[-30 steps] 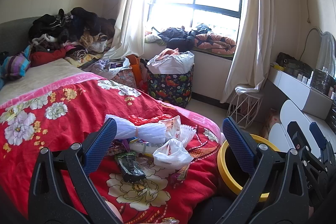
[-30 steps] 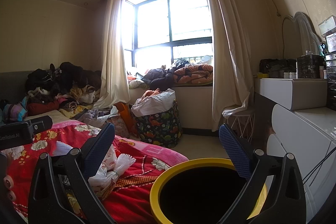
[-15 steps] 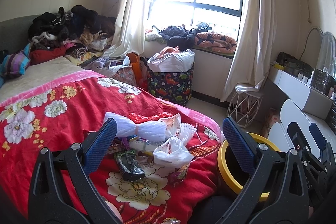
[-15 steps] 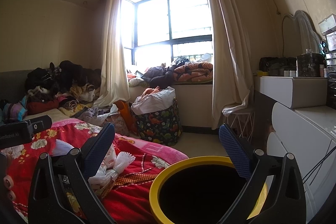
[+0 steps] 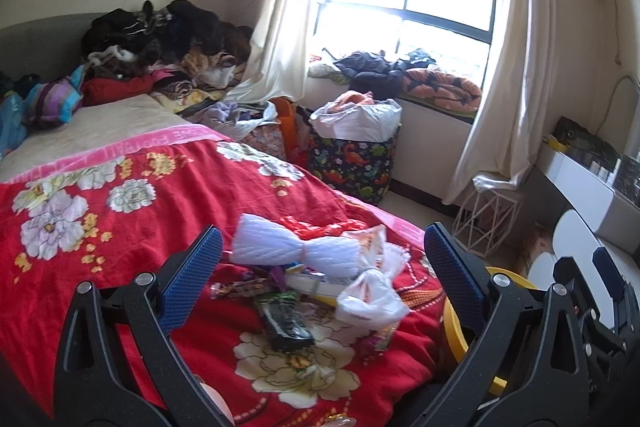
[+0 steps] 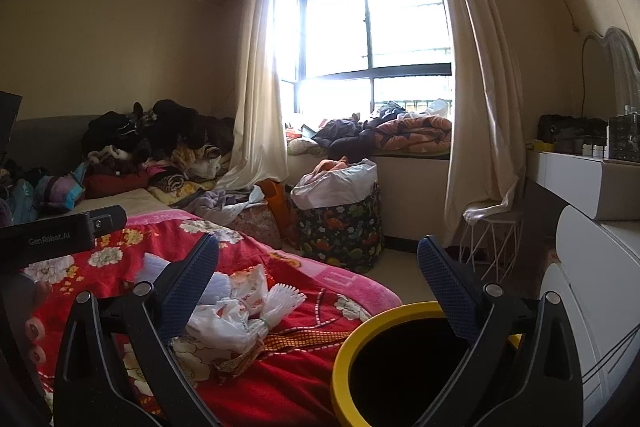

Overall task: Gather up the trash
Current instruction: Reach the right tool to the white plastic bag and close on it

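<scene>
Both grippers gape empty. The left gripper (image 5: pixel 322 269) hovers over the trash pile (image 5: pixel 320 283) near the bed's (image 5: pixel 120 227) foot edge; the right gripper (image 6: pixel 318 277) hangs above the yellow-rimmed bin (image 6: pixel 348 351) beside the bed.

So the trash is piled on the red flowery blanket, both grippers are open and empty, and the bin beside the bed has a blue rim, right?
Nearly. The bin has a yellow rim, not blue; the right wrist view shows it plainly beside the bed. The rest holds: the trash pile lies on the red flowery blanket, and the left gripper and right gripper are open and empty.
</scene>
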A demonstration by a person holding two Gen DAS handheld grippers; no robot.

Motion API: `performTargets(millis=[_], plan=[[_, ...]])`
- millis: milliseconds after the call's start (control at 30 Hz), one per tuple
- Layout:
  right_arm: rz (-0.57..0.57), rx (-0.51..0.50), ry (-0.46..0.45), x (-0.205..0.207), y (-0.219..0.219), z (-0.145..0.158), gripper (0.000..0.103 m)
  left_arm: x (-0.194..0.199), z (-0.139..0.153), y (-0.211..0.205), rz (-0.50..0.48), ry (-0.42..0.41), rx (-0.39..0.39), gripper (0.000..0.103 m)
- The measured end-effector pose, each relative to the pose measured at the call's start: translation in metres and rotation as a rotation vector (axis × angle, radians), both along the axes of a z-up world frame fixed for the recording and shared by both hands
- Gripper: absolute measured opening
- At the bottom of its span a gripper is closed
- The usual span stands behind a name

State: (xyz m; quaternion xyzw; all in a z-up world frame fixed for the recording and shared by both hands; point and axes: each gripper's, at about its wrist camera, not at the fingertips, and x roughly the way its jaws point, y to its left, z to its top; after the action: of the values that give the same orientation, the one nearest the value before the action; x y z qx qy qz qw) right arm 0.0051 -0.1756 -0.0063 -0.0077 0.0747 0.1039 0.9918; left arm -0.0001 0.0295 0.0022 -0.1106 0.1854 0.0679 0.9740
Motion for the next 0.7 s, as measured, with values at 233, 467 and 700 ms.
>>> performTargets(millis=[233, 467, 700], plan=[[0.115, -0.033, 0.062, 0.014, 0.037, -0.001, 0.097, 0.003, -0.002, 0.034, 0.075, 0.005, -0.041, 0.093], [0.201, -0.061, 0.136, 0.030, 0.067, -0.009, 0.097, 0.011, -0.010, 0.063, 0.098, 0.034, -0.080, 0.093], [0.242, -0.114, 0.263, 0.059, 0.087, -0.028, 0.097, 0.035, -0.024, 0.085, 0.033, 0.094, -0.135, 0.093]])
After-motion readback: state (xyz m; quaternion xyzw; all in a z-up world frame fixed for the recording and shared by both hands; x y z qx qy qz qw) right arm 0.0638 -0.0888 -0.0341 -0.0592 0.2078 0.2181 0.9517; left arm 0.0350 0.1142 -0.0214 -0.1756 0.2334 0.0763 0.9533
